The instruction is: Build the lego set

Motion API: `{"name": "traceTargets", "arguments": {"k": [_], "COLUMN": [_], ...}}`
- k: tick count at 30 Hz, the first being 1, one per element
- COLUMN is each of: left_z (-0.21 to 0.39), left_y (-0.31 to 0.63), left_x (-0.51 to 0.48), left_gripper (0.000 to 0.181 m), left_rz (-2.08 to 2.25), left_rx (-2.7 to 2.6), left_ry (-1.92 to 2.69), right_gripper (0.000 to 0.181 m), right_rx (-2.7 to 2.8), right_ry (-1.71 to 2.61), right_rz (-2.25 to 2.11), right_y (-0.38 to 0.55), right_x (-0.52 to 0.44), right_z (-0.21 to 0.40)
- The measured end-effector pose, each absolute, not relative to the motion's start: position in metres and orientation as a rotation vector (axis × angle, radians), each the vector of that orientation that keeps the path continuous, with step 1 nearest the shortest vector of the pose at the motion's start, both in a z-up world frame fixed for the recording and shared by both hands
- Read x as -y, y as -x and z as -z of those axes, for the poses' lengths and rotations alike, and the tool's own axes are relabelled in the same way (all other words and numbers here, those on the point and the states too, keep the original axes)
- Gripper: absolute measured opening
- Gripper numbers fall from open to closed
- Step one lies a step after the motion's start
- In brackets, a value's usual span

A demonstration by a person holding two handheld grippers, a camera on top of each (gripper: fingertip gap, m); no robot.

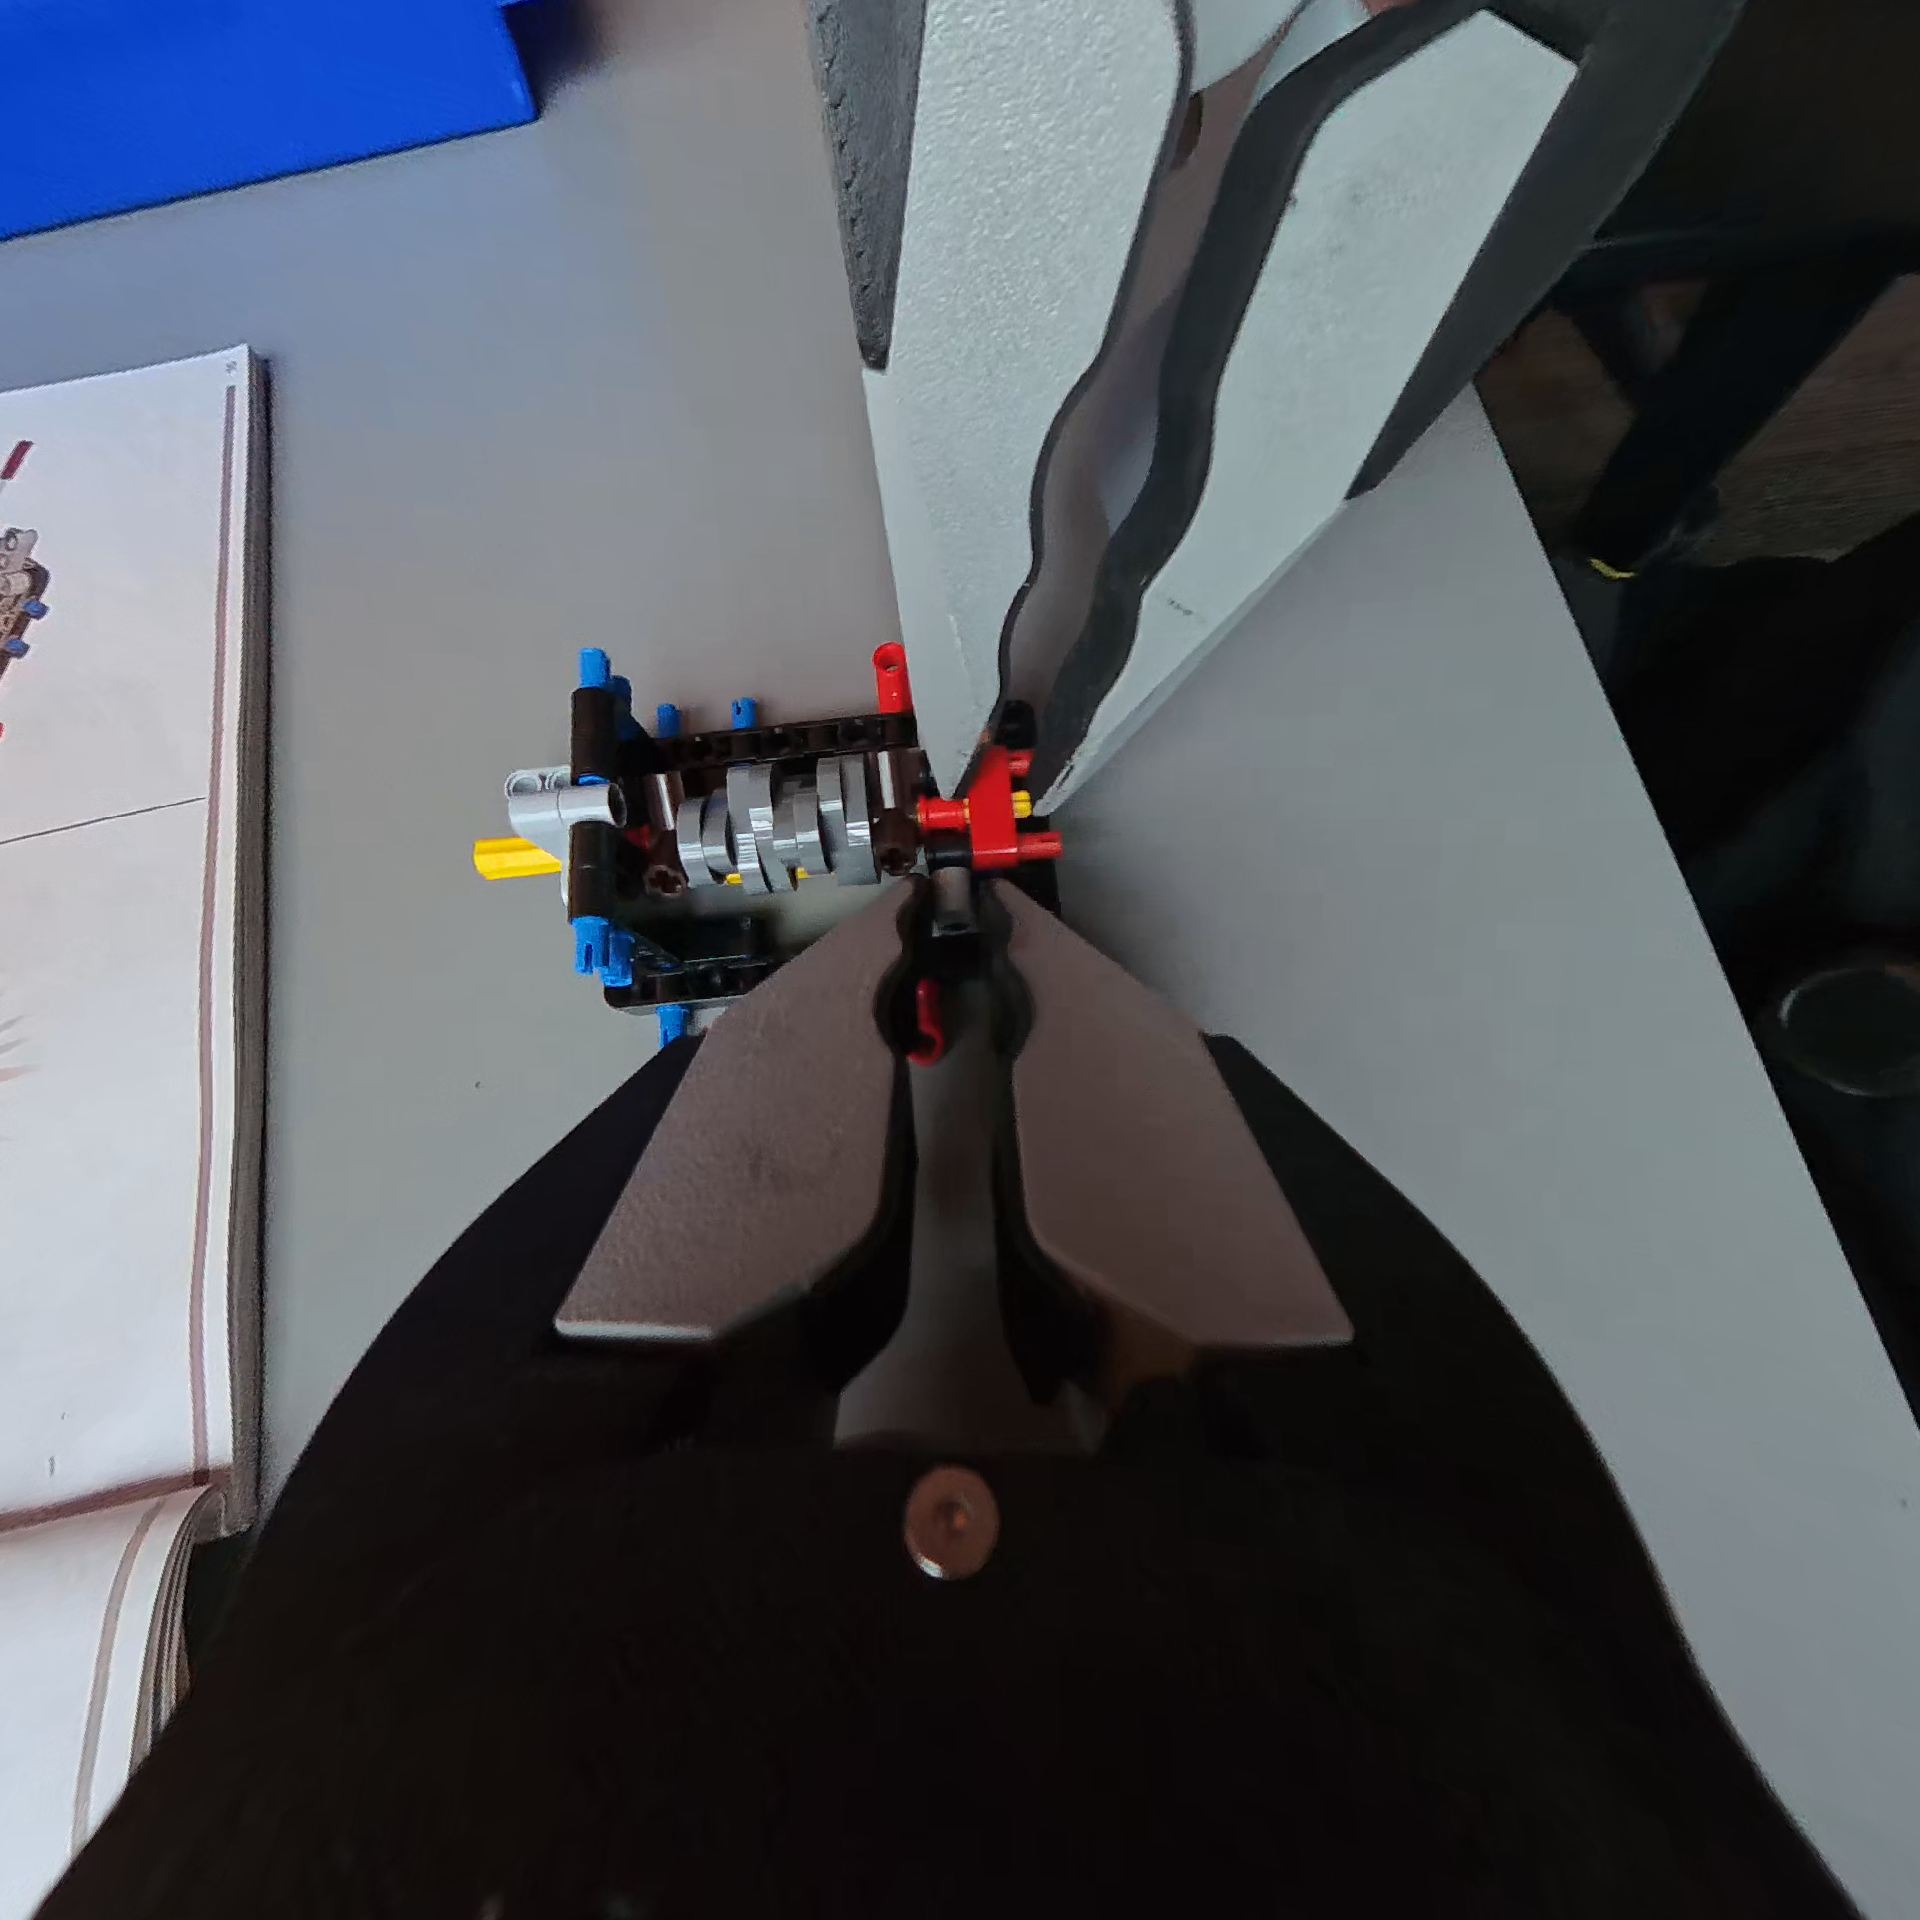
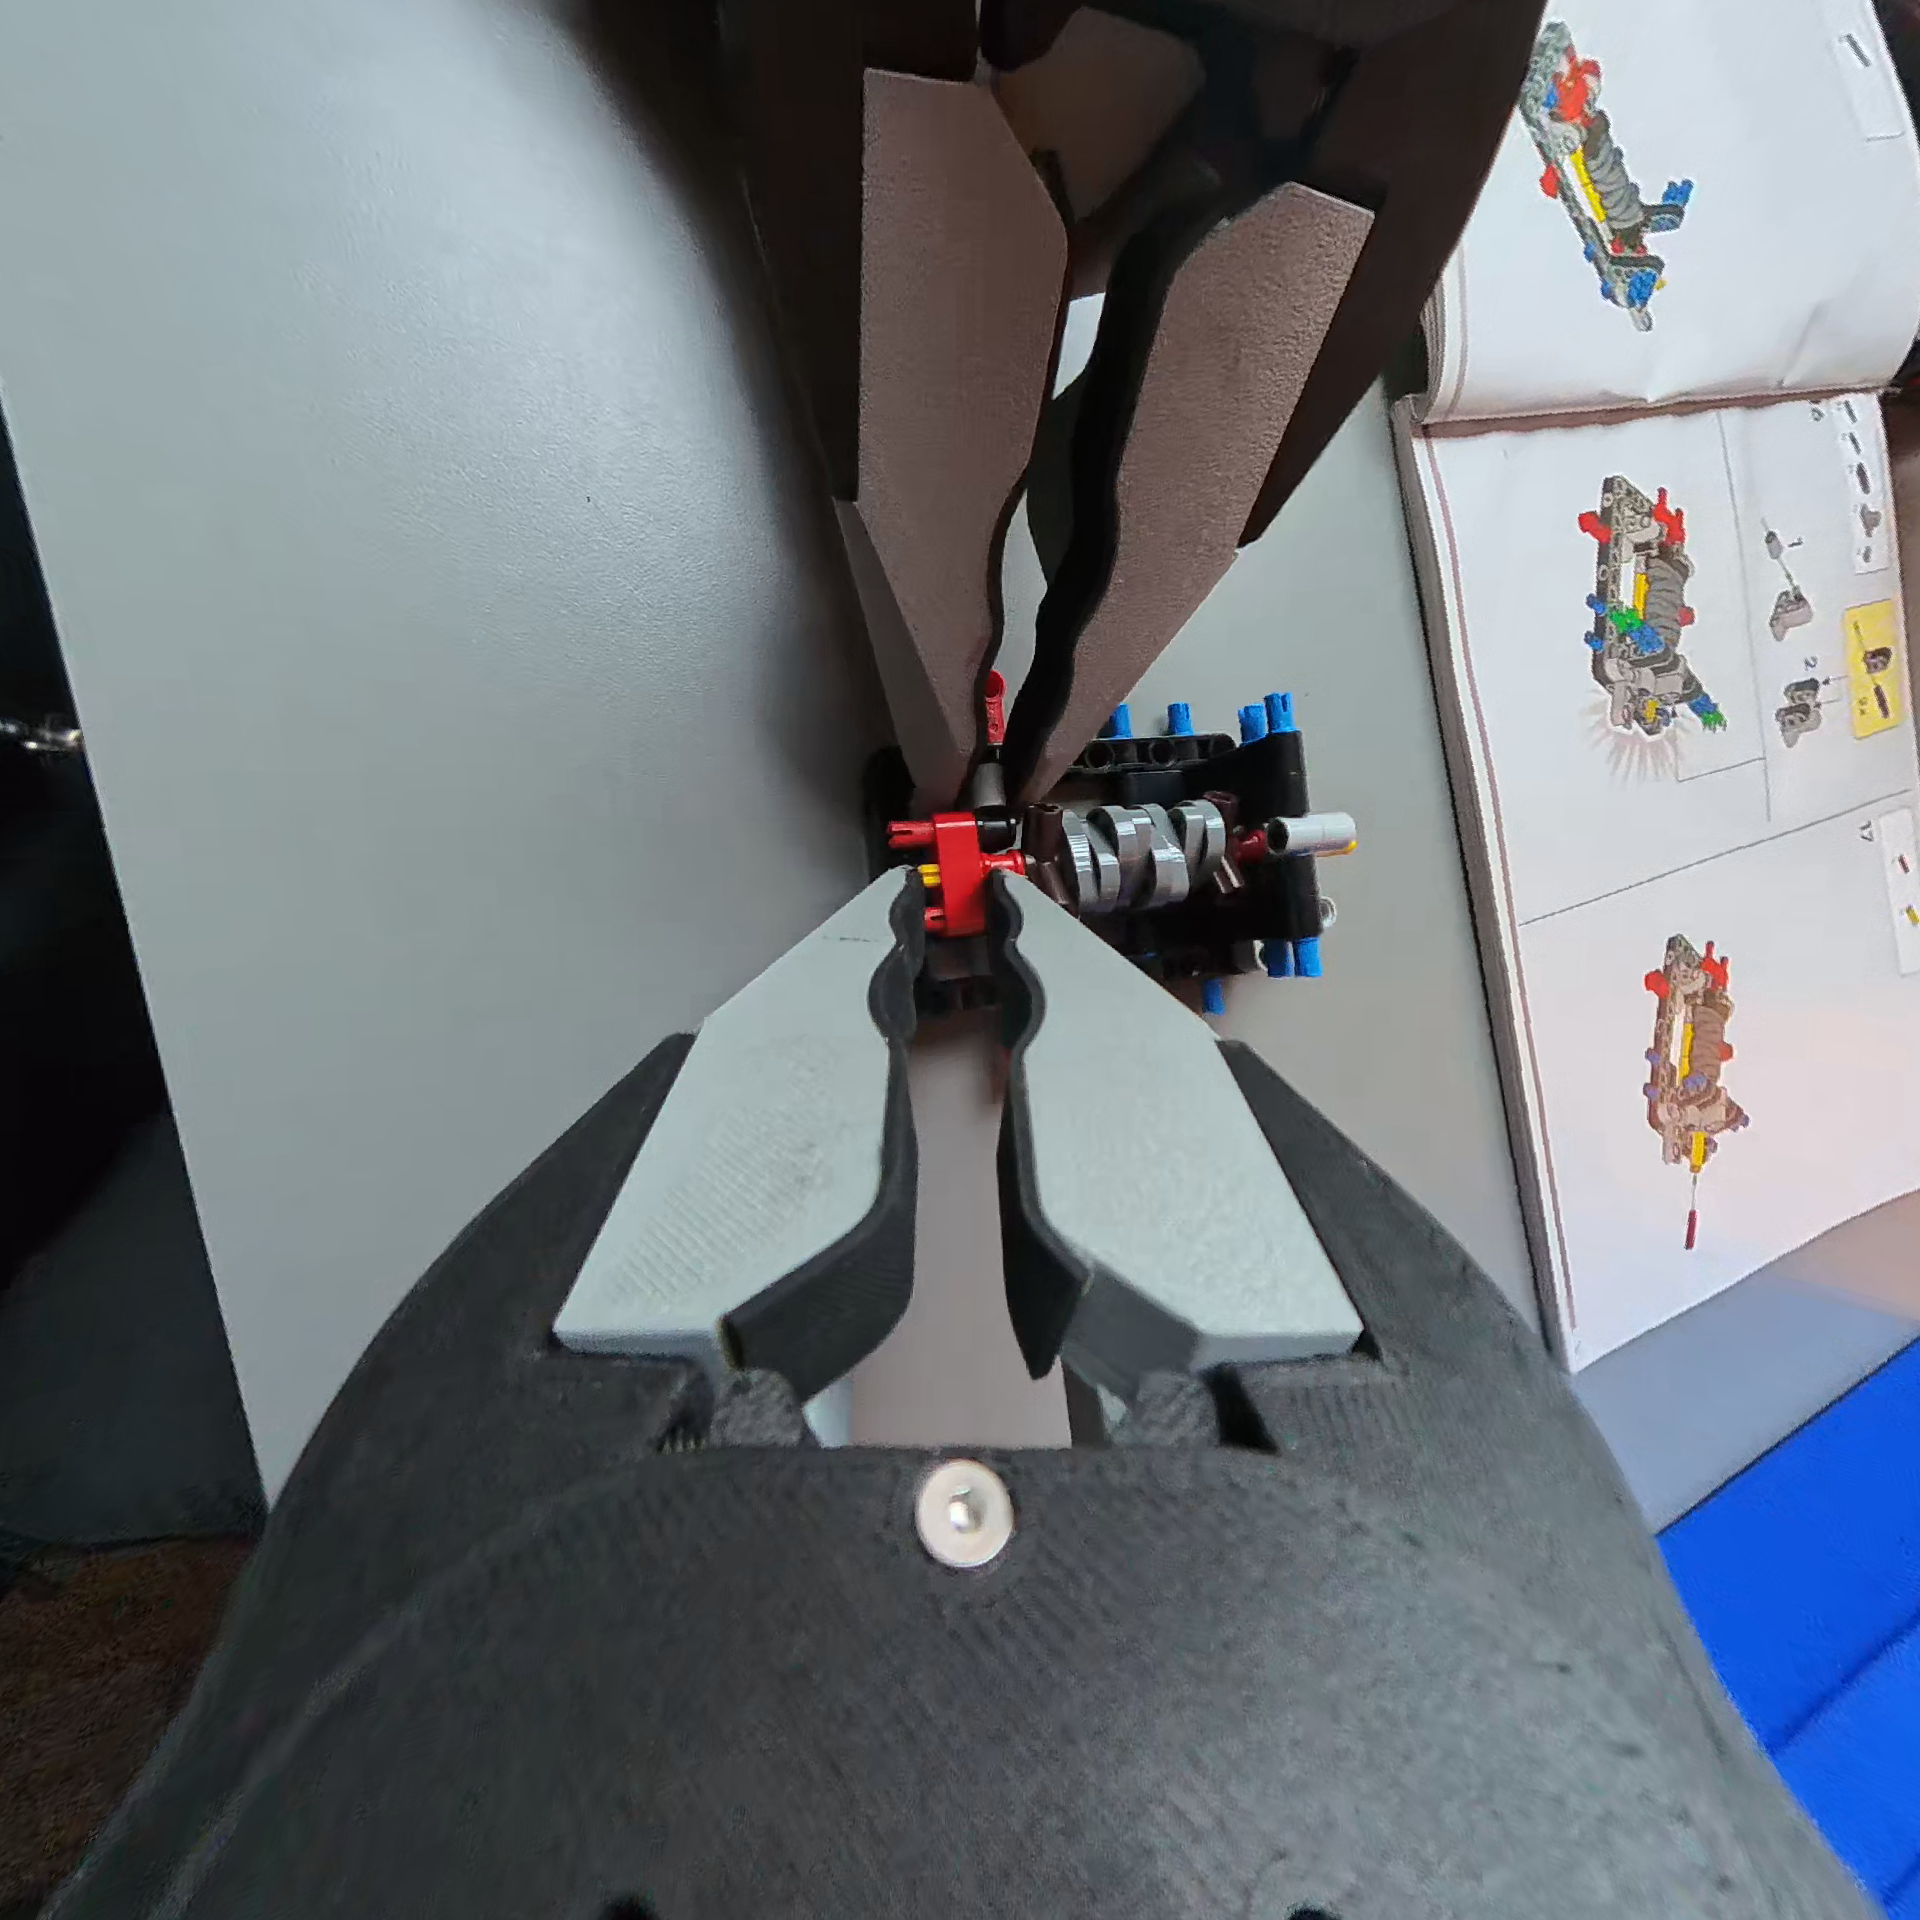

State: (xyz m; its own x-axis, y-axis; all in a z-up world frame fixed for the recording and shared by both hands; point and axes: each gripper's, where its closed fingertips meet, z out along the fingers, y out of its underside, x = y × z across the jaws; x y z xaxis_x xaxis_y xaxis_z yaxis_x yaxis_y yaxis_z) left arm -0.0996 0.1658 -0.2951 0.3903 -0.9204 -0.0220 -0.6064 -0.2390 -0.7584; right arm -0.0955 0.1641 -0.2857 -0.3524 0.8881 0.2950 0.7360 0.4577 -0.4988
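Grey table (image 1: 540,436) filled both views, open instruction booklet (image 2: 1683,831) lying on it, blue sheet (image 1: 239,94) at the table's far corner in the left wrist view. Lego assembly (image 1: 748,821) sat on the table between the two grippers: black frame, grey crank-like pieces in the middle, blue pins along its edges, yellow axle sticking out the end away from the grippers. Left gripper (image 1: 951,914) was closed down on a black connector piece (image 1: 951,894) at the assembly's near end, a small red pin (image 1: 923,1023) showing between its fingers further back. Right gripper (image 2: 956,883) came in from the opposite side, fingers pinched on the red connector block (image 2: 958,857) at the same end of the assembly. The two grippers' tips nearly met at that end.
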Motion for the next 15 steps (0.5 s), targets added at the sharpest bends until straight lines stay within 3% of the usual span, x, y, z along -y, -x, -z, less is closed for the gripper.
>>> {"name": "traceTargets", "arguments": {"k": [15], "left_z": [0.295], "left_y": [0.0999], "left_x": [-0.1673], "left_gripper": [0.005], "left_rz": [0.534], "left_rx": [-1.268], "left_ry": [1.974], "right_gripper": [0.008], "right_rx": [2.204], "right_ry": [1.347], "right_rz": [-0.373], "right_y": [0.096], "right_x": [-0.1664], "right_z": [0.2864]}}
